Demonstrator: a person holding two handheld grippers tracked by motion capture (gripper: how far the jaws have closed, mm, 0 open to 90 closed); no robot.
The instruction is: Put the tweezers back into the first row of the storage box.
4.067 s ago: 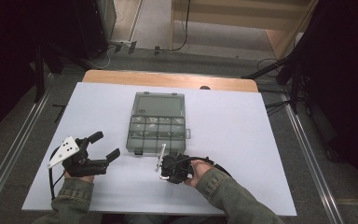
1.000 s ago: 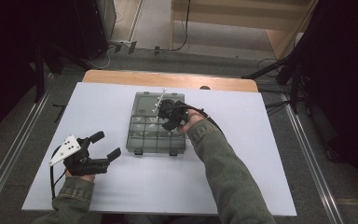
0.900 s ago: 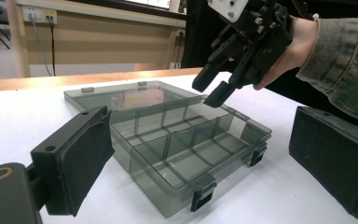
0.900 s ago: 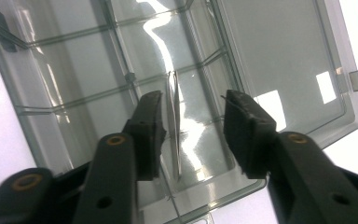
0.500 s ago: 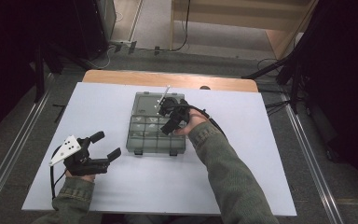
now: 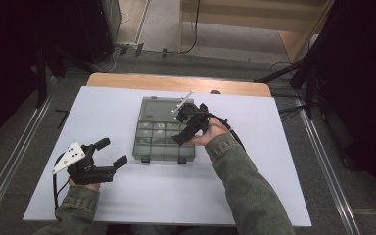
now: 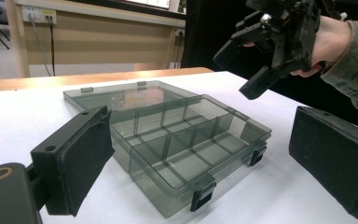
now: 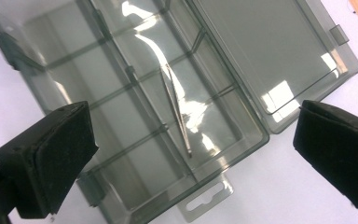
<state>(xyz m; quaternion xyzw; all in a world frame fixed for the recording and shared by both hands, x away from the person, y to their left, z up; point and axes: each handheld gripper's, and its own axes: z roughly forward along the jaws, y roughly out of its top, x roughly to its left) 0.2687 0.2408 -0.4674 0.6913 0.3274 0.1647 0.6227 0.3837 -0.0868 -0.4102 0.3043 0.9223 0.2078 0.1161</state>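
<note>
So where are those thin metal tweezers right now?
In the right gripper view, the tweezers lie inside the open clear box, slanting across its dividers, between the right gripper and its spread jaws.

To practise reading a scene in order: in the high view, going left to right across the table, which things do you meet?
Left gripper → clear plastic box → right gripper.
</note>
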